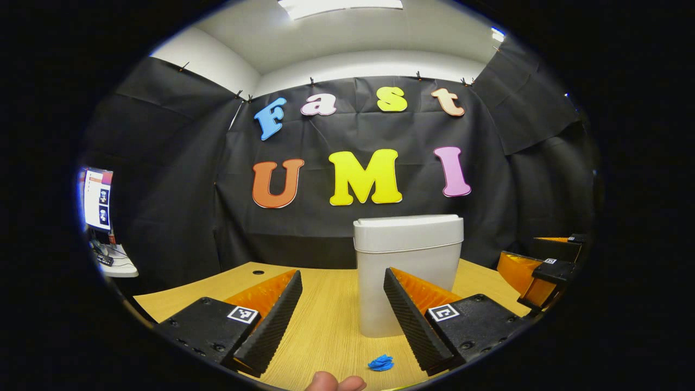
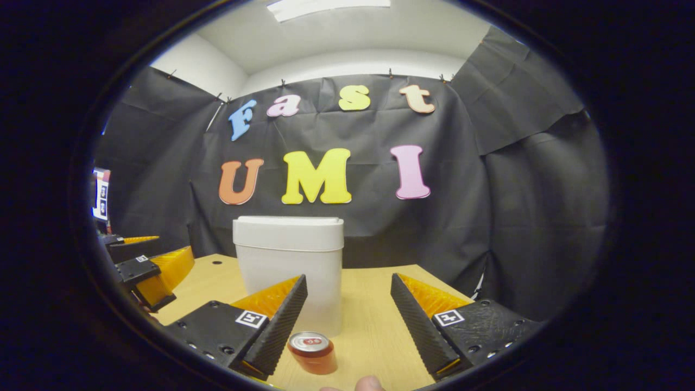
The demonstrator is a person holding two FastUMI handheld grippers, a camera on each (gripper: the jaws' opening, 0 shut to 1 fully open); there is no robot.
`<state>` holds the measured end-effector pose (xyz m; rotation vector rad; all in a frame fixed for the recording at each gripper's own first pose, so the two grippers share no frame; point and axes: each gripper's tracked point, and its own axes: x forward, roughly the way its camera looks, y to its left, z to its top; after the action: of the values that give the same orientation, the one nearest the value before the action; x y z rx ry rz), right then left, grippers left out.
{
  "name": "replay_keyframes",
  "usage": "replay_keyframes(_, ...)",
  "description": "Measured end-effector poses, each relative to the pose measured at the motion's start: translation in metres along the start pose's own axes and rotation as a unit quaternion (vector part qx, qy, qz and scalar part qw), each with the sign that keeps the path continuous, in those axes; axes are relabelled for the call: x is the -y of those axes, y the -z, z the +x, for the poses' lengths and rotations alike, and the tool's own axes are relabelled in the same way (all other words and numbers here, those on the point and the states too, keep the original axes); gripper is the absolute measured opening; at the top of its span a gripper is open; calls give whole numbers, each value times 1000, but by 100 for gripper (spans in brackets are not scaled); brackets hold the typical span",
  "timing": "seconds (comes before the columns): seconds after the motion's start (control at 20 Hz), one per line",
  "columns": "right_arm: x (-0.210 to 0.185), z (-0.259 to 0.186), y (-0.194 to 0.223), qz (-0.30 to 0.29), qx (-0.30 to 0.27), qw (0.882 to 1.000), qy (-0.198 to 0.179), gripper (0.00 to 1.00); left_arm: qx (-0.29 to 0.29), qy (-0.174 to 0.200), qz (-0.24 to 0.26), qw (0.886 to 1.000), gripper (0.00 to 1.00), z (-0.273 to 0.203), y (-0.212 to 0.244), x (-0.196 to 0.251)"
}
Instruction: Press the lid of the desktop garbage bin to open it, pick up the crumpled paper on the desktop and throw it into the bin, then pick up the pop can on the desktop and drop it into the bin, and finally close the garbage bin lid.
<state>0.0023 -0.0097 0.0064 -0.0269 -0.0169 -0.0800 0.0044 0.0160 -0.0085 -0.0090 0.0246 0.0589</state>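
A white garbage bin (image 1: pixel 407 271) with its lid (image 1: pixel 408 232) down stands on the wooden desk (image 1: pixel 326 326). My left gripper (image 1: pixel 342 320) hangs open in front of it, above the desk. A blue crumpled paper (image 1: pixel 380 362) lies on the desk just below its fingers. In the right gripper view the bin (image 2: pixel 290 266) is ahead on the left, and a red pop can (image 2: pixel 311 352) stands upright close to my open right gripper (image 2: pixel 347 320), by its left finger. The right gripper (image 1: pixel 543 274) is at the right edge of the left gripper view; the left gripper (image 2: pixel 146 271) is at the left edge of the right gripper view.
Black cloth walls off the back and sides of the desk. A screen (image 1: pixel 98 198) and a small white table (image 1: pixel 117 263) stand far left. A cable hole (image 1: pixel 258 272) sits in the desk near its back left. A fingertip (image 1: pixel 334 383) shows at the bottom.
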Motion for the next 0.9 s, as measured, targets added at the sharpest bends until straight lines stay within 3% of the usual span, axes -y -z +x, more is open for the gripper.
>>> replay_keyframes(0.5,-2,-3,-5,-8,3,1000,-10,99,1,-8,2,1000,97,-1,-1,-7)
replay_keyframes(0.9,-1,1,-5,-6,-3,1000,-14,95,1,-9,-1,1000,97,-1,-1,-8)
